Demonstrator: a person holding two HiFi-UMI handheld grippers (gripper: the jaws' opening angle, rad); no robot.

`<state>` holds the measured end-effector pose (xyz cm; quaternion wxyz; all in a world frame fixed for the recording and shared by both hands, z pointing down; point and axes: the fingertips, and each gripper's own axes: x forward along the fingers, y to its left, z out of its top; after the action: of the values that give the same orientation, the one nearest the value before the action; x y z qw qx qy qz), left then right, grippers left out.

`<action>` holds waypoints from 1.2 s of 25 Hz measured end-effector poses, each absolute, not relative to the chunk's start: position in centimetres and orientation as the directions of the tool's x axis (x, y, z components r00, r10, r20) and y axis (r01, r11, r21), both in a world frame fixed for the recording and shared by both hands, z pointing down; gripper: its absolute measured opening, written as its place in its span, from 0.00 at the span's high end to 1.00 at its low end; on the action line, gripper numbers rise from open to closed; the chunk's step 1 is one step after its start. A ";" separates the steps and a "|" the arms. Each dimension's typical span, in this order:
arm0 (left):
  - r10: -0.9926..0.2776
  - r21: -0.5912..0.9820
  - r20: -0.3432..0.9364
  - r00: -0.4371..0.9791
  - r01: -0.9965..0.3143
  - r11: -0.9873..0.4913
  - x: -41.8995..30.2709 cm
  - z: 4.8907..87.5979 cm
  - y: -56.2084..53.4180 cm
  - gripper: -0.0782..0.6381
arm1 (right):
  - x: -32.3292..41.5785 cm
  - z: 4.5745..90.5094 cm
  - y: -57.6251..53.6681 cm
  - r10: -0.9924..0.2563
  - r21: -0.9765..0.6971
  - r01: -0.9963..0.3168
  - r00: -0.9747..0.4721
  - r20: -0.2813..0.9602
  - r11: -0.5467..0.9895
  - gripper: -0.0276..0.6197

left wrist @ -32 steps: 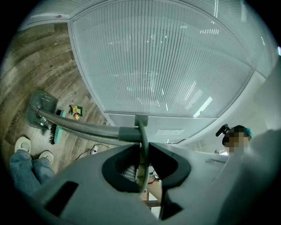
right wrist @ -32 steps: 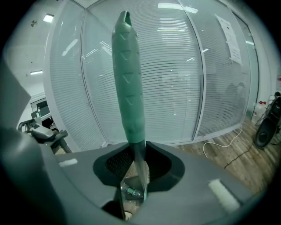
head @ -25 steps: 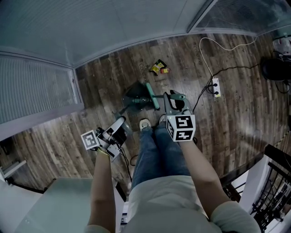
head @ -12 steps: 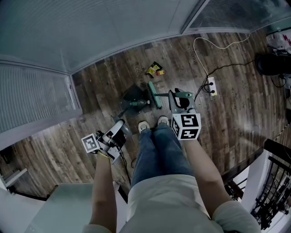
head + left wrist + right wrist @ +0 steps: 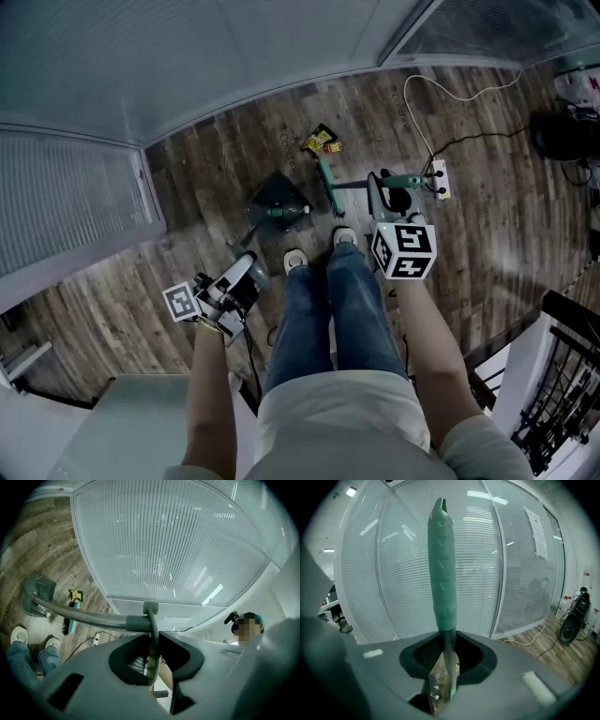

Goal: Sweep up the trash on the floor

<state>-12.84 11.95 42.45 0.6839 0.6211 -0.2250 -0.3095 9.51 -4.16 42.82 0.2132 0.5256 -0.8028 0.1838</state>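
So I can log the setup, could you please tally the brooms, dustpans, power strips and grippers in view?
Broom: 1
Dustpan: 1
Power strip: 1
Grippers: 2 (left gripper, right gripper)
Total: 5

Jeans (image 5: 328, 309): blue. Shirt (image 5: 328, 417): pale, short-sleeved. Shoes (image 5: 297, 260): white. Left gripper (image 5: 242, 272) and right gripper (image 5: 384, 192): grey moulded bodies with dark jaw recesses. Each carries a white cube (image 5: 405, 250) printed with black square markers. A black cable (image 5: 251, 352) trails from the left unit
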 end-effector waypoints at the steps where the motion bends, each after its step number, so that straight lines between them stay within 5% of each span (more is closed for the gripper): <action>1: -0.702 0.989 -0.079 0.707 0.145 0.035 -12.8 42.5 11.9 0.79 | 9.8 42.9 -4.6 -0.766 -0.070 -0.922 -0.358 0.534 0.382 0.82; 30: -0.709 0.992 -0.106 0.697 0.118 -0.032 -8.8 41.4 10.5 0.79 | 18.4 46.6 -16.5 -0.739 0.021 -0.868 -0.410 0.535 0.497 0.82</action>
<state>-8.85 10.49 41.38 0.6570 0.6458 -0.2287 -0.3146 18.36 -16.51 46.58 0.2461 0.4841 -0.8294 0.1310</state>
